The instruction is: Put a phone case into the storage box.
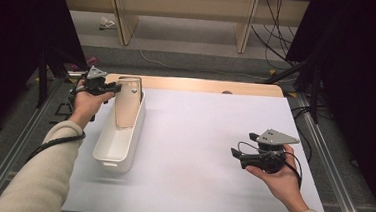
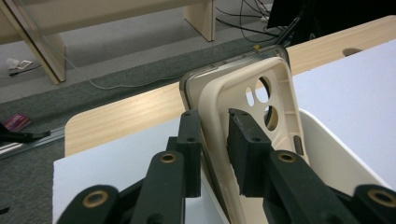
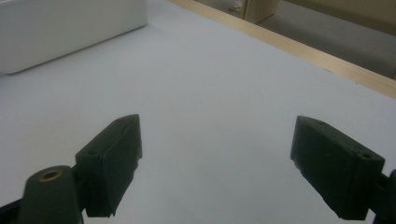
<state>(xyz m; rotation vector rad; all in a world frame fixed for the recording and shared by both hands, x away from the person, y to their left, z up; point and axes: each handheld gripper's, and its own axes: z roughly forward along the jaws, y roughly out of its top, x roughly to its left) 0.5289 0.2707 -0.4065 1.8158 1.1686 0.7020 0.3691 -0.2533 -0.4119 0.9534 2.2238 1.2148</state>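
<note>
- Grey flooring, loose cables and pale wooden furniture legs are lying beyond the white surface [image 1: 213, 153], which is sitting on a wooden top whose far edge is showing at twelve o'clock.
- Toward nine o'clock on that surface, a long white bin [image 1: 119, 140] is standing with its length running roughly from six to twelve.
- At the bin's far end, a beige phone case [image 2: 252, 107] with a phone [image 2: 189, 84] behind it is leaning upright inside the bin, camera cut-outs showing near its top.
- Reaching in from nine o'clock, the left gripper [image 1: 111, 87] is straddling the case's near edge; its fingers [image 2: 191, 140] are standing narrow, one either side, with a slim gap at the right finger, so I judge the grip loose or just let go.
- Near four o'clock, the right gripper [image 1: 236, 155] is waiting above bare surface, its fingers [image 3: 114, 154] spread wide and holding nothing.
- To do this step well, I would be keeping the left hand level, checking that the case is resting steadily against the bin wall, then drawing straight back so neither finger is dragging it over.
</note>
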